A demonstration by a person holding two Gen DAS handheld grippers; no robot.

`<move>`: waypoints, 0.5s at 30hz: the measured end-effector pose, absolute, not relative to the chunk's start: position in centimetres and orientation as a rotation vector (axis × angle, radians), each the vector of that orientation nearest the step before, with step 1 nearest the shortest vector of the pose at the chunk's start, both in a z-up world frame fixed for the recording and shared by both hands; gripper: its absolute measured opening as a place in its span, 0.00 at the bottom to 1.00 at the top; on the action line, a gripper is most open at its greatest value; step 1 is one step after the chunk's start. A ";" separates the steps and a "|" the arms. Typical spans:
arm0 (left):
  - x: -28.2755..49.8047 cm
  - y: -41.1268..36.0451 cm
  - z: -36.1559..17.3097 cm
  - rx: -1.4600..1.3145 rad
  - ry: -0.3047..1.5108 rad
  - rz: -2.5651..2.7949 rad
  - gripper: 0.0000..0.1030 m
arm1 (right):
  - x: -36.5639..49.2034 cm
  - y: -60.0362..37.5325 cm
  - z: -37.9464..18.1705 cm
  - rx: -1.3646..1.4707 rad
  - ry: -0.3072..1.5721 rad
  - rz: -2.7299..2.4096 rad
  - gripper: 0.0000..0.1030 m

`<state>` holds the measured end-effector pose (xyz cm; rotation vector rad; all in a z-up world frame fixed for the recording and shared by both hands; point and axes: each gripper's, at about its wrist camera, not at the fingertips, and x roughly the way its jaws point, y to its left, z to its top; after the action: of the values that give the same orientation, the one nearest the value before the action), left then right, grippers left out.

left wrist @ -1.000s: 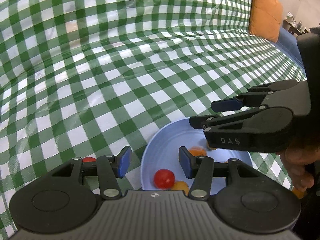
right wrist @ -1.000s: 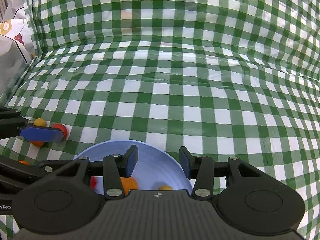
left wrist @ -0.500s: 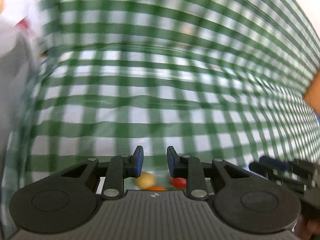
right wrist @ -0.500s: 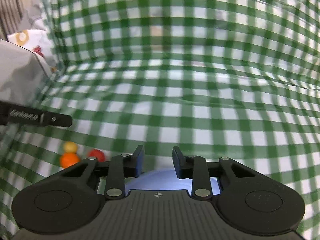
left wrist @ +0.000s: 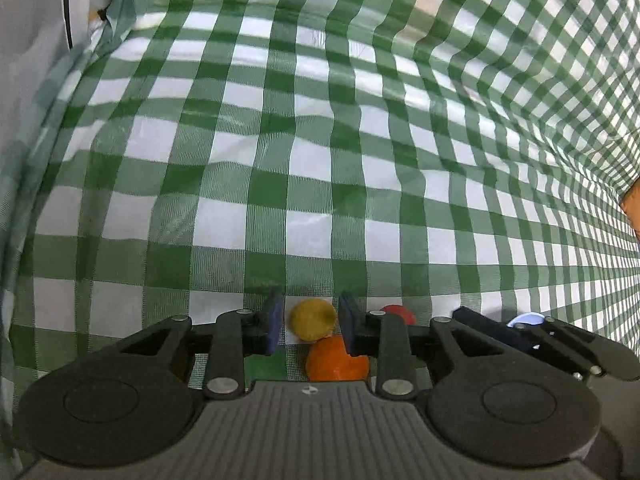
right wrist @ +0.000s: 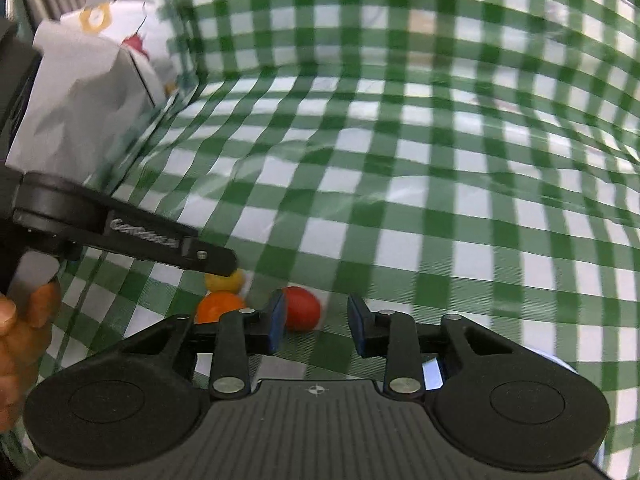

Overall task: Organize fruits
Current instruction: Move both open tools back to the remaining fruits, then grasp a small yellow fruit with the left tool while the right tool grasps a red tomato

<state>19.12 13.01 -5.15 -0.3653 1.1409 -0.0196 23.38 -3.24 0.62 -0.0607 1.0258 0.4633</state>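
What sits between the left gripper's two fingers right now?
The yellow fruit, in the left wrist view, with a small gap at each finger. The left gripper is opening. The orange fruit lies just nearer the camera.

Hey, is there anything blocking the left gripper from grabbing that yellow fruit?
Nothing visible blocks it. The yellow fruit already sits between the opening jaws of the left gripper, on the checked tablecloth. The orange fruit lies right against it on the near side, and the red fruit sits outside the right finger.
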 end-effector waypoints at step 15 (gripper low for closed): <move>19.3 12.0 -5.8 -0.320 1.152 -0.023 0.29 | 23.9 0.5 -2.7 -0.193 1.072 0.453 0.34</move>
<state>19.28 12.05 -5.84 -0.3204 1.1520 -0.0230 23.90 0.51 -2.71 -0.1929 1.0719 0.4526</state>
